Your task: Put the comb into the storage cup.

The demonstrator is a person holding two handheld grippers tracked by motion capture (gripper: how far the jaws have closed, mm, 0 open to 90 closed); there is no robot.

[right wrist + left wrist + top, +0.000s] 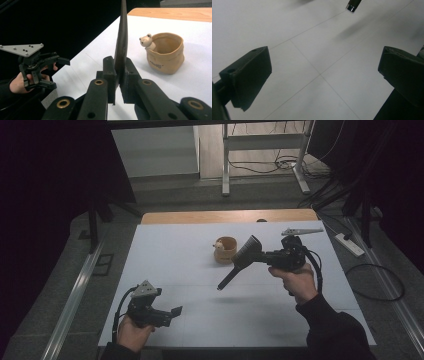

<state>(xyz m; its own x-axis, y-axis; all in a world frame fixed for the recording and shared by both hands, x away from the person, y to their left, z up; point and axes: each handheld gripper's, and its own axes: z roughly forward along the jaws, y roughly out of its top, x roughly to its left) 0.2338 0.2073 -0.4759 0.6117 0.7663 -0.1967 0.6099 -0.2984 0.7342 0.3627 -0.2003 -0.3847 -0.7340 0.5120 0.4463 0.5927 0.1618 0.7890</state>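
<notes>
Above the white table, the right gripper clamps a black brush just beside the cup; a swing could topple it. In the left gripper view, jaws stand apart over bare table. In the right gripper view, the brush sits thinly pinched and may slip.

Right hand-held gripper clamps a dark brush beside a tan bear pot

A small pot sits on the table, near the far edge. A little bear sits in it (on its left side). The brush hangs above the table, just right of the pot.
</notes>
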